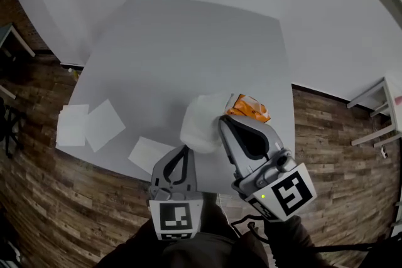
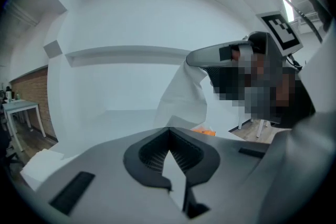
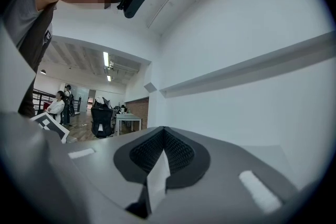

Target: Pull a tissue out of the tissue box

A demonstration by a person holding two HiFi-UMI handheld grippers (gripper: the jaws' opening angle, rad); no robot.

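Tissue box (image 1: 249, 108) x1; right gripper (image 3: 164, 131) pinching 1 tissue (image 1: 202, 124); left gripper (image 2: 168, 131) pressed shut; 3 sheets (image 1: 104, 125) on tbl (image 1: 188, 47)

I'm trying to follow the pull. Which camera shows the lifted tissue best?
The left gripper view: the tissue hangs full length from the right gripper, above the orange box. The head view shows it bunched, from above. The right gripper view shows only a white strip between its jaws.
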